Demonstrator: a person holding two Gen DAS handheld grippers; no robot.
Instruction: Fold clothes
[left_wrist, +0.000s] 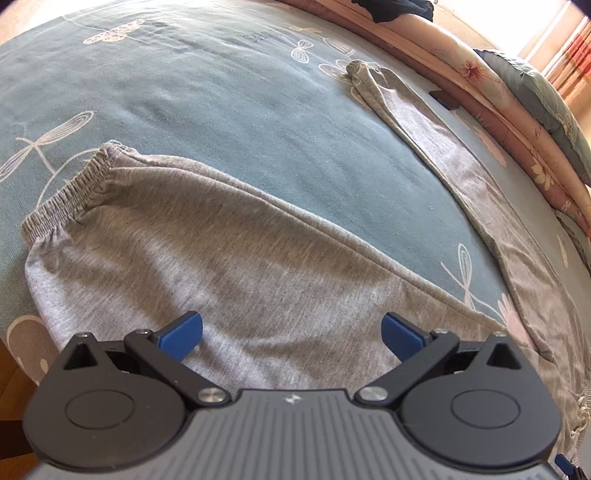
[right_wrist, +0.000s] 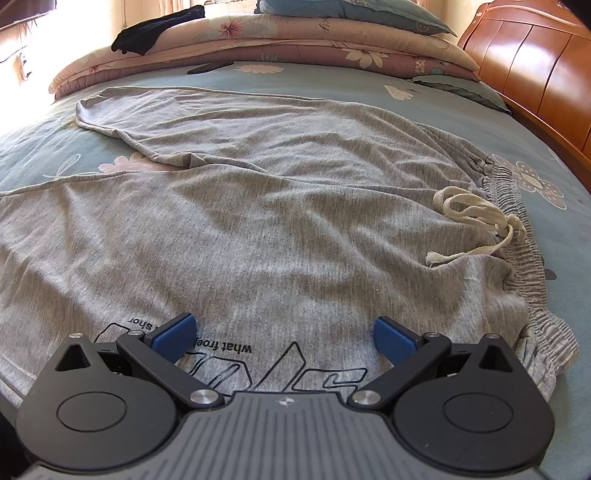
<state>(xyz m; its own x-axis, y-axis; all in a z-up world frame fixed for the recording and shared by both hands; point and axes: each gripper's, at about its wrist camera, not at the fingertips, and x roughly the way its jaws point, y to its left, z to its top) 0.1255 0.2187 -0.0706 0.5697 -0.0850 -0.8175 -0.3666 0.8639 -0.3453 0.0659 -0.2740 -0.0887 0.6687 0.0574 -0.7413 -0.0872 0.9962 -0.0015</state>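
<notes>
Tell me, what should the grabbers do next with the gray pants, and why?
Probably lower the left gripper and pinch the near pant leg. Both it and the right gripper are open and holding nothing, and the gray pants lie spread on the bed sheet with legs apart, so nothing is folded yet.

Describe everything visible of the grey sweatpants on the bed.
The grey heathered jersey sweatpants lie spread flat and unfolded on the teal floral bedsheet, wrinkled, with their legs apart in a V. The gathered elastic waistband carries a loosely tied cream drawstring. One elastic ankle cuff lies near the bed edge. Black printed lettering marks one leg. Both grippers, left and right, hover open above the fabric.
</notes>
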